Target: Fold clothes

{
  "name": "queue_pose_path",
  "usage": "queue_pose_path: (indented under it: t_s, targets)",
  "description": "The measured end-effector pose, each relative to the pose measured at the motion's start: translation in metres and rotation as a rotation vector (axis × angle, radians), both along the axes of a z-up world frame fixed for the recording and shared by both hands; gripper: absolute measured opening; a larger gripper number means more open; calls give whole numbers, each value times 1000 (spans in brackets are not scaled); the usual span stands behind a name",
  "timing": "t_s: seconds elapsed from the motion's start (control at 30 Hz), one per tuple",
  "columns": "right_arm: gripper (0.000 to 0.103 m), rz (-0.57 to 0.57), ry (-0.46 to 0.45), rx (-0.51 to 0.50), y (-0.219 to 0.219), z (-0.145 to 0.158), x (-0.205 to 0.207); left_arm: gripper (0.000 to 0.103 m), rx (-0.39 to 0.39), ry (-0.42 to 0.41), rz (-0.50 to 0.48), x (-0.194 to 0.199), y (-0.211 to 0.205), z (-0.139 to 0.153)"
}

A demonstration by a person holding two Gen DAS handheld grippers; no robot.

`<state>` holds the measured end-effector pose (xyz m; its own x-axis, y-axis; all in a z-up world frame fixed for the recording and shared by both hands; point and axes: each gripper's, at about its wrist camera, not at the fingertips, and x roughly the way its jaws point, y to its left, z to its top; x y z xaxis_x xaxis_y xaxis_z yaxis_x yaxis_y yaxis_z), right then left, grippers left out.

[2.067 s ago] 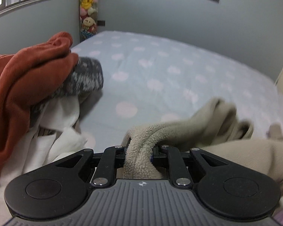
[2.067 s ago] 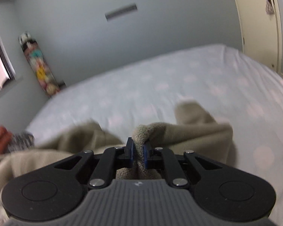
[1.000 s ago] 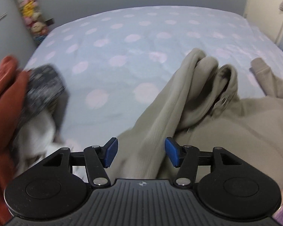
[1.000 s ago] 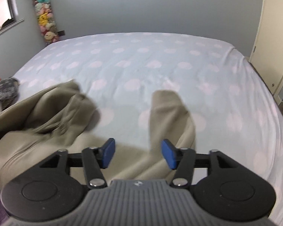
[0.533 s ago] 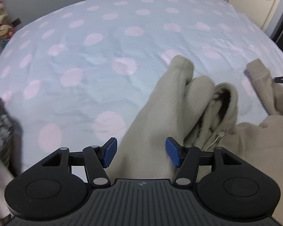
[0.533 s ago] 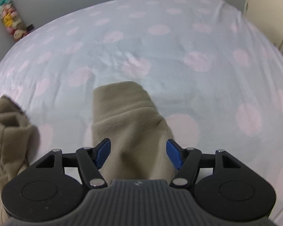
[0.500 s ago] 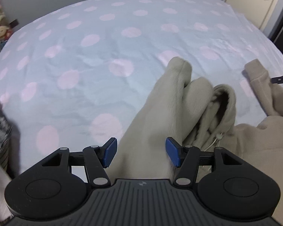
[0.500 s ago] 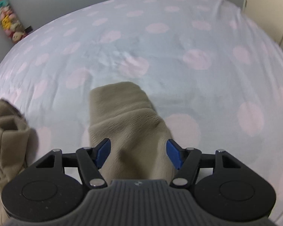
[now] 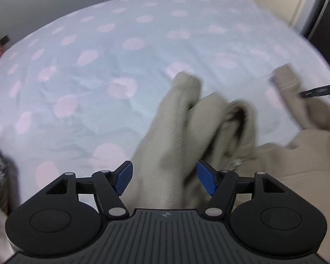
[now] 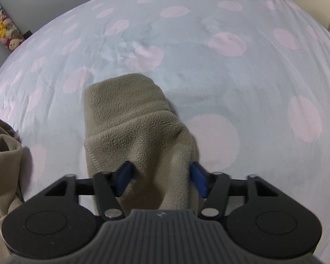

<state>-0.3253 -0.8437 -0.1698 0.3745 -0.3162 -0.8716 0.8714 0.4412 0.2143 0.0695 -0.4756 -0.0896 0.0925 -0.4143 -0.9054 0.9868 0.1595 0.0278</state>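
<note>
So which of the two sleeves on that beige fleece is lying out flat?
The sleeve under the right gripper: its cuff lies spread flat on the dotted bedsheet. The other sleeve, before the left gripper, is bunched against the hood.

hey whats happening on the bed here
A person is working on a beige fleece hoodie spread on a polka-dot bed sheet, with a handheld gripper in each hand. The left gripper is open over one bunched sleeve near the hood. The right gripper is open too, its blue fingers straddling the other sleeve, which lies flat on the sheet. Neither grips the fabric, and the hoodie is not folded yet.
</note>
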Motion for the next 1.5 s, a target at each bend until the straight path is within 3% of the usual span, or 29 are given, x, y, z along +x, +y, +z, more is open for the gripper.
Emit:
queue_pose_path:
  t_s: [0.1, 0.13, 0.17, 0.23, 0.37, 0.53, 0.77, 0.97, 1.1, 1.2, 1.33, 1.5]
  targets:
    - [27, -6, -6, -5, 6, 6, 1, 21, 57, 37, 65, 5, -4, -16]
    - [18, -1, -4, -14, 8, 10, 2, 13, 73, 47, 86, 7, -5, -20]
    - [17, 5, 2, -30, 10, 17, 2, 9, 62, 34, 106, 10, -4, -19]
    - [15, 14, 17, -65, 12, 31, 3, 7, 27, -14, 143, 15, -2, -9]
    - [12, -27, 47, -163, 8, 73, -7, 7, -81, -89, 223, 35, 6, 43]
    - [11, -150, 72, -330, -10, 145, -35, 6, -284, -240, 332, 63, 27, 136]
    - [10, -290, 60, -592, -21, 275, -76, 6, -496, -432, 436, 81, 49, 264]
    - [10, -481, -16, -775, -9, 373, -127, 6, -657, -506, 544, 90, 74, 331]
    - [10, -650, -66, -885, 9, 402, -171, 6, -689, -438, 616, 110, 95, 333]
    - [10, -704, -28, -857, 12, 393, -199, 6, -624, -397, 647, 127, 97, 297]
    - [10, -698, 71, -749, 13, 338, -225, 6, -462, -326, 694, 150, 99, 216]
    - [10, -758, 186, -549, 20, 236, -265, 6, -283, -217, 794, 174, 127, 122]
